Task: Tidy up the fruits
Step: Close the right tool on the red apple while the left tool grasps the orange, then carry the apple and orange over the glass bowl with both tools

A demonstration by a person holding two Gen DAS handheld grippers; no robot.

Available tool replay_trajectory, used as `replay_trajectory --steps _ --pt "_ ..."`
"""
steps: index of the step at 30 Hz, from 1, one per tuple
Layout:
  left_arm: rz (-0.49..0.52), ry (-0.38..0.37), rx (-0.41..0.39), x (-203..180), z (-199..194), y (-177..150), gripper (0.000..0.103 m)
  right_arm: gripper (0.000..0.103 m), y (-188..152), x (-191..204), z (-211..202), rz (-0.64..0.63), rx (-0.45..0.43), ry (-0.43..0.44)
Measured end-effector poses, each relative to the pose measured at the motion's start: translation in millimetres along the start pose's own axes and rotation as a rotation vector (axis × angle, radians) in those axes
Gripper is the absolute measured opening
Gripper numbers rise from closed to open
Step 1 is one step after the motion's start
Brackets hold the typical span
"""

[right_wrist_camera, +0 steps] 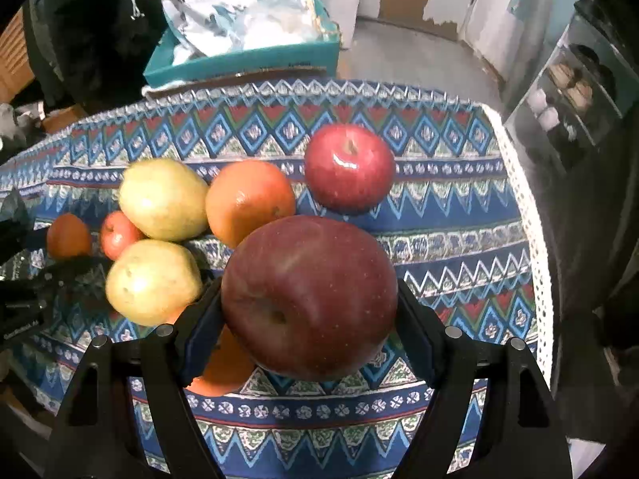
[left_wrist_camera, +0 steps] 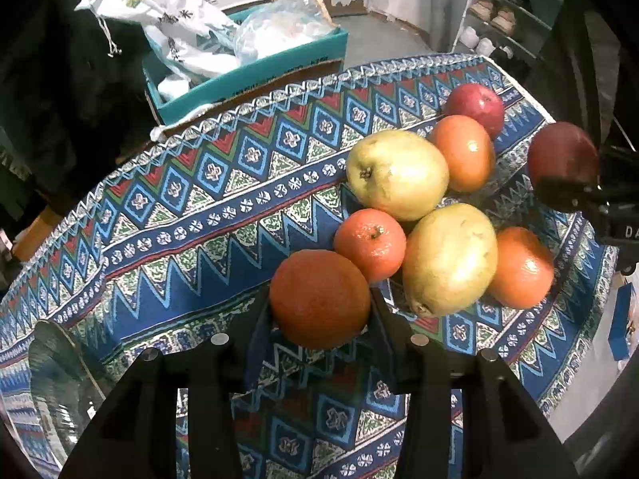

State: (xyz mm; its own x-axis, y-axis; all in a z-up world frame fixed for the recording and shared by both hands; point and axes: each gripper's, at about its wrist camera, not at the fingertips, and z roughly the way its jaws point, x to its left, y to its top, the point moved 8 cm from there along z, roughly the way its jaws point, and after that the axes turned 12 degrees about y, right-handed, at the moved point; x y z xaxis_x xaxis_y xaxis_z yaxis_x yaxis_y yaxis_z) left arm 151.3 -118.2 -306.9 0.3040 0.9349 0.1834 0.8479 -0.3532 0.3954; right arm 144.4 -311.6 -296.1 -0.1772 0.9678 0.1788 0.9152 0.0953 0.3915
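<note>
My left gripper [left_wrist_camera: 319,315] is shut on an orange [left_wrist_camera: 319,297], held over the patterned cloth. Beyond it lie a small orange [left_wrist_camera: 369,244], two yellow pears [left_wrist_camera: 397,173] [left_wrist_camera: 449,259], two more oranges [left_wrist_camera: 465,151] [left_wrist_camera: 521,267] and a red apple [left_wrist_camera: 475,105]. My right gripper [right_wrist_camera: 309,307] is shut on a dark red apple [right_wrist_camera: 309,297]; it also shows at the right of the left wrist view [left_wrist_camera: 563,159]. In the right wrist view a second red apple [right_wrist_camera: 349,167], an orange [right_wrist_camera: 249,201] and two pears [right_wrist_camera: 163,197] [right_wrist_camera: 151,281] lie on the cloth.
A patterned blue tablecloth [left_wrist_camera: 199,207] covers the table, with its white lace edge at right [right_wrist_camera: 523,215]. A teal box [left_wrist_camera: 255,72] with white bags stands behind the table. A glass dish [left_wrist_camera: 60,367] sits at the near left. A shelf rack [left_wrist_camera: 507,20] stands at the back right.
</note>
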Motion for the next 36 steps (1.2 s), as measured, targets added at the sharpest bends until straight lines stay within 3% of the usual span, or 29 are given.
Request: replay_trajectory --steps 16,36 --pt "-0.04 0.004 -0.123 16.5 -73.9 9.5 0.047 0.079 22.5 43.8 -57.5 -0.099 -0.147 0.046" --pt "-0.1 0.023 -0.257 52.8 -157.7 -4.5 0.047 0.079 36.8 115.5 -131.8 -0.23 -0.305 0.144"
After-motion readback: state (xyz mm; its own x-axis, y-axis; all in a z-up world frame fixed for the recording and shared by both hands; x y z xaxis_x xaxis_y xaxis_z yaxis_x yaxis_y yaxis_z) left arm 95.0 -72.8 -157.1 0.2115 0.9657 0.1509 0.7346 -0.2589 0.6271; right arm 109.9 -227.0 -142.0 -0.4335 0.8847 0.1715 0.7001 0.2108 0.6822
